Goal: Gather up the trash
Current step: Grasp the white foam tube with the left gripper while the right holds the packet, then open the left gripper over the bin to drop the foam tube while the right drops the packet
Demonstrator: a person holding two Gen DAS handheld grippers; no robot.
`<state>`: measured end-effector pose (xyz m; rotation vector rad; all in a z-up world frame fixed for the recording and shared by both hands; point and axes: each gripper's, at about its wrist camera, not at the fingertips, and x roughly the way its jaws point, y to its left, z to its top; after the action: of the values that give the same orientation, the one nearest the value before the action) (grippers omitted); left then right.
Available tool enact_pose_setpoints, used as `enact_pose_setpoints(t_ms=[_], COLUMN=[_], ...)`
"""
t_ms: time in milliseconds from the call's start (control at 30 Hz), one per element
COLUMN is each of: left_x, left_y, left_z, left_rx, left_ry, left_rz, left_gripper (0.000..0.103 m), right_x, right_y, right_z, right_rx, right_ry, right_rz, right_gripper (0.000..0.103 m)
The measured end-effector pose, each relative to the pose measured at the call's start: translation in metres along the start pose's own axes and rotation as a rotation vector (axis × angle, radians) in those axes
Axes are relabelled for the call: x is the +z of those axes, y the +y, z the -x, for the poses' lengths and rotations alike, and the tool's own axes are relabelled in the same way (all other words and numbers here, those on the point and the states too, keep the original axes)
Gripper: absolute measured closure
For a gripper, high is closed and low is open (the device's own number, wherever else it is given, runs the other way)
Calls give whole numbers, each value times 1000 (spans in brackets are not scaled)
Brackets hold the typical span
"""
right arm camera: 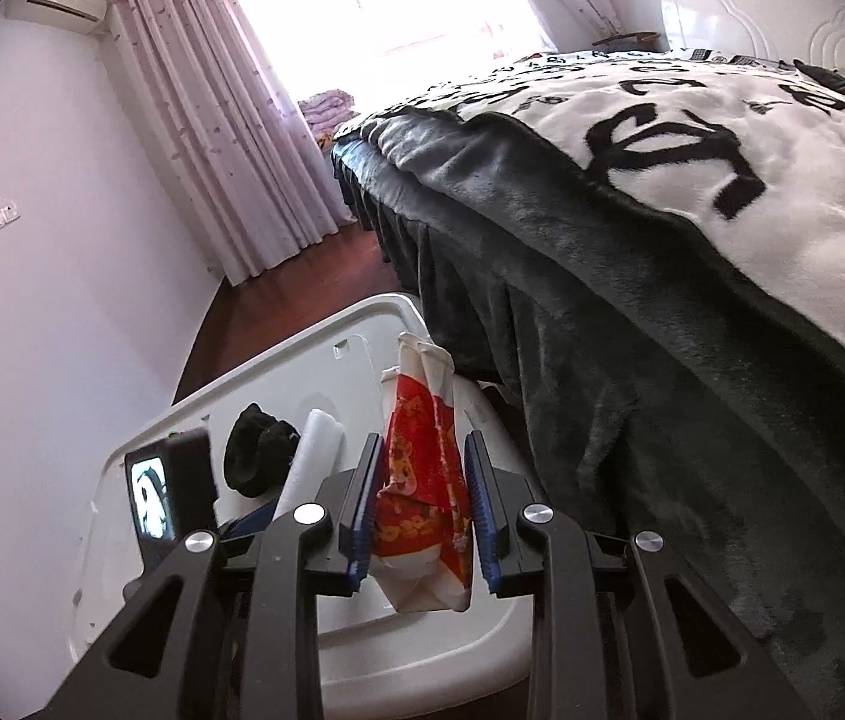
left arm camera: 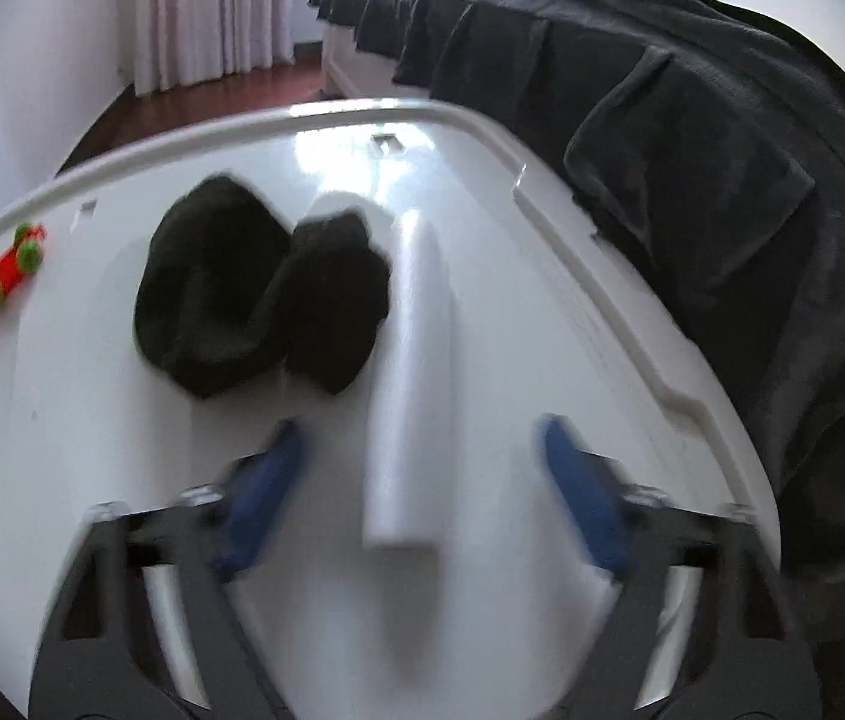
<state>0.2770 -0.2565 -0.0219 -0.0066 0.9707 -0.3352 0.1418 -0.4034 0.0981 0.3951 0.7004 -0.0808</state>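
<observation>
A white roll [left arm camera: 413, 372] lies lengthwise on the white plastic lid [left arm camera: 62, 420], between and just ahead of the blue fingers of my left gripper [left arm camera: 416, 450], which is open and empty above it. Two black socks [left arm camera: 254, 294] lie to the roll's left. My right gripper [right arm camera: 419, 480] is shut on a red and white patterned bag [right arm camera: 422, 480], held upright above the lid [right arm camera: 422, 642]. The roll [right arm camera: 311, 450] and the socks [right arm camera: 257, 450] also show in the right wrist view, beside the left gripper's camera body [right arm camera: 173, 495].
A small red and green toy [left arm camera: 8, 267] lies at the lid's left edge. A bed with a dark blanket [left arm camera: 692, 150] runs along the right, close to the lid. The blanket [right arm camera: 632, 330] fills the right wrist view's right. Curtains [right arm camera: 230, 138] and wooden floor [right arm camera: 278, 294] are behind.
</observation>
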Motion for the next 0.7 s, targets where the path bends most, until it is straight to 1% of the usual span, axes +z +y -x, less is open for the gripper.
enact_pose_setpoints(t_ms=[33,67,100,133,233,367,433,500,533,633,700], left_x=[3,6,7,7,2,-19,-35,-47,-58,-84,-107], left_y=[-1,-1,0,1,1,4,12,20,28,43,57], left_z=[-1,-4,-4,-1,12,54,83,102,120,150,172], left_rx=[4,-32,-46,-44,-78,-115,-125,-130,-127,-92,-36], left_ry=[-1,17,23,23,7,-20,-34,-52,-67,-94,-111], left_rz=[1,-2,-3,-8,-21,-44,-40,-29,-21,-10,-6], left_gripper=[58,90,90,90,90,90,90,90,90,90,90], right_x=[0,1,1,0,-1,0,0,-1,-2,-6,-8], right_y=[1,1,2,2,0,-1,1,3,5,11,19], right_z=[0,-1,-1,-2,-4,-7,-10,-14,-16,-23,-28], right_rx=[1,1,0,-2,-12,-18,-12,-4,2,16,17], right_ry=[-1,-2,-3,-2,3,6,16,29,38,56,64], right_rz=[1,0,-2,-2,-3,-10,-11,-11,-10,-2,20], right_gripper=[76,76,76,76,76,76,76,76,76,76,76])
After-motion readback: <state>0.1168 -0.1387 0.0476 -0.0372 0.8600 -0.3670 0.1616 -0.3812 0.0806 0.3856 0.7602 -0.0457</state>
